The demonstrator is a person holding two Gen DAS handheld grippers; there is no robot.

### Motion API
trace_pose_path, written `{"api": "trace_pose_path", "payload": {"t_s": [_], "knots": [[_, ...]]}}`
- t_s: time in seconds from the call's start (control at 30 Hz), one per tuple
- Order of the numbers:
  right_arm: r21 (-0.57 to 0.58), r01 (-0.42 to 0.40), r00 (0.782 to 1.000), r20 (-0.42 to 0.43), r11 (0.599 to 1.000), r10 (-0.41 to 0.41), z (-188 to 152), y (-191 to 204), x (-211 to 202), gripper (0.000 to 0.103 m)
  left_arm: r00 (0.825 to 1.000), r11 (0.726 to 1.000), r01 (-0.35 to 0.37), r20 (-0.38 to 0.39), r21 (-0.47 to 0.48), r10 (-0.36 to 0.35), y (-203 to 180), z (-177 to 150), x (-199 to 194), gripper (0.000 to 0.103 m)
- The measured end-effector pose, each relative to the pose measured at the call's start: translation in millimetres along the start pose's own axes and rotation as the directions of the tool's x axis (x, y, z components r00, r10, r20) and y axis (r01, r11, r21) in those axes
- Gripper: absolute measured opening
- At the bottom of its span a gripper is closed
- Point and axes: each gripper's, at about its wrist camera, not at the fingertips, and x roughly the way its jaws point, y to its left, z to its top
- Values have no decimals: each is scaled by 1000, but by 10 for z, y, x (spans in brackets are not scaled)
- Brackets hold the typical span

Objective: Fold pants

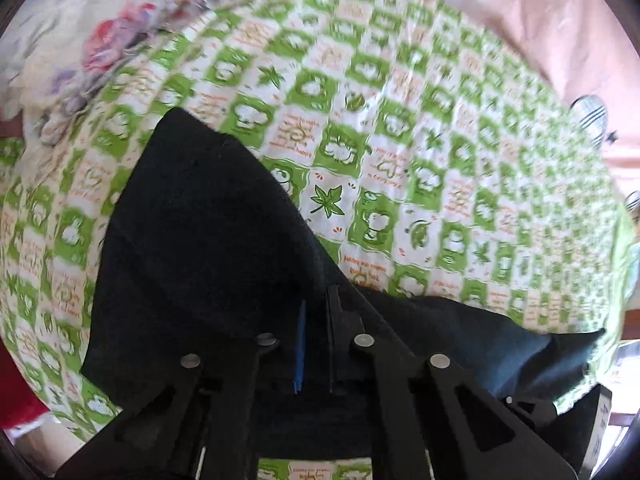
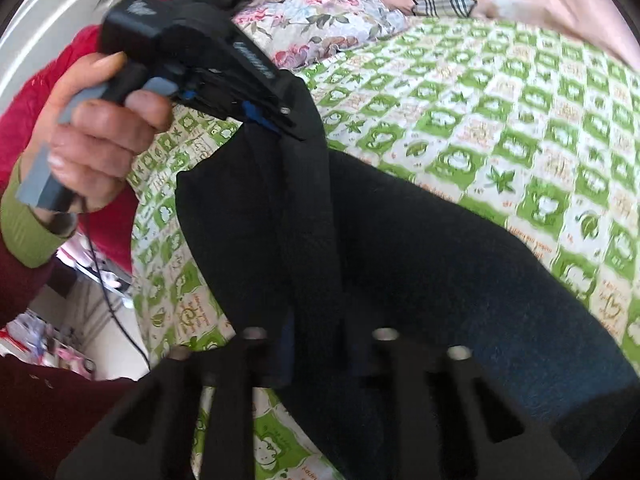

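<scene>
The black pants hang lifted over the bed, with the rest trailing down onto the sheet in the right wrist view. My left gripper is shut on an edge of the pants; it also shows in the right wrist view, held in a hand, pinching the top of the fabric. My right gripper is shut on another part of the pants edge, close below the left one. The fabric hides both sets of fingertips.
A green-and-white checked sheet covers the bed. A floral pillow and pink bedding lie at the far side. The person's red sleeve and a cable are at the left.
</scene>
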Motion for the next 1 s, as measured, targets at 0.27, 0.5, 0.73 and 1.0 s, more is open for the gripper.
{"api": "trace_pose_path", "payload": {"t_s": [0.27, 0.5, 0.73, 1.0], "knots": [[-112, 29, 999, 33, 993, -26, -46, 263, -228, 8, 978, 982, 157, 157, -103, -140, 364, -634, -442, 4], [-177, 63, 997, -23, 982, -68, -176, 388, -154, 8, 951, 959, 249, 222, -136, -215, 615, -1105, -513, 4], [-188, 99, 991, -75, 977, -115, -202, 421, -41, 9, 937, 931, 313, 219, -188, -271, 951, -1345, -294, 5], [-187, 117, 984, -108, 975, -139, -208, 459, 1, 14, 939, 928, 317, 201, -196, -278, 1041, -1450, -207, 5]]}}
